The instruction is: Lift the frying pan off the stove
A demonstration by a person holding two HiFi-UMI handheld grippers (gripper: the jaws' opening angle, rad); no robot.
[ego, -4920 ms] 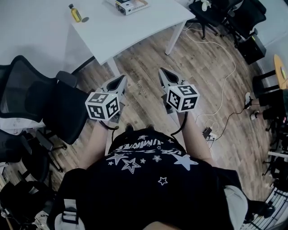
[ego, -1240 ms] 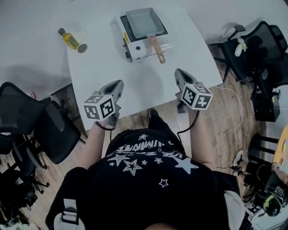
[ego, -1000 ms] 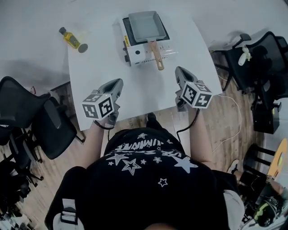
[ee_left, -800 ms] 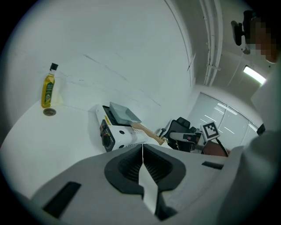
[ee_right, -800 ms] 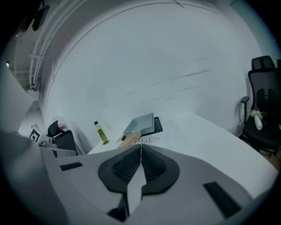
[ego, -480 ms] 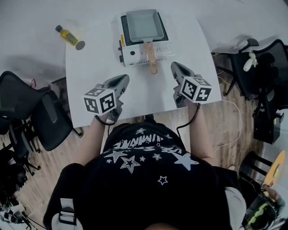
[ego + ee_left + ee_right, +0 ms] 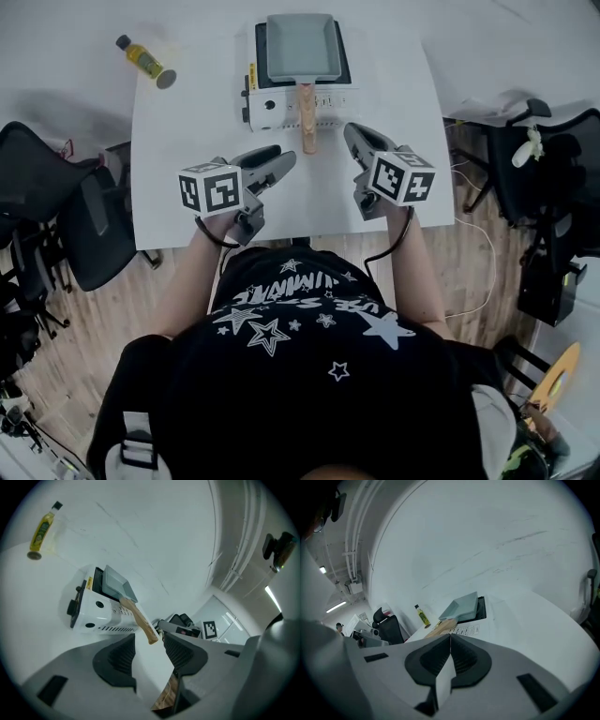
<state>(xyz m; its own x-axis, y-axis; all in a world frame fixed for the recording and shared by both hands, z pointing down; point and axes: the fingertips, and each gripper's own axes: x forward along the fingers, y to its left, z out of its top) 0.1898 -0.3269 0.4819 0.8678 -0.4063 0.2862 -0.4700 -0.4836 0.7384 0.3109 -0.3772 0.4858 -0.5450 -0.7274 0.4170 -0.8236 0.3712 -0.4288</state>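
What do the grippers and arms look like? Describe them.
The left gripper and right gripper are grey with dark ribbed pads. Each carries a white cube with black square markers and trails a black cable. The left jaws have just been opening, empty. The person wears a black T-shirt with white stars.

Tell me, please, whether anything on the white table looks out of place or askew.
Nothing stands out. The frying pan sits squarely on the stove, its wooden handle pointing straight out over the stove's front, and the small yellow bottle is apart at the far left.
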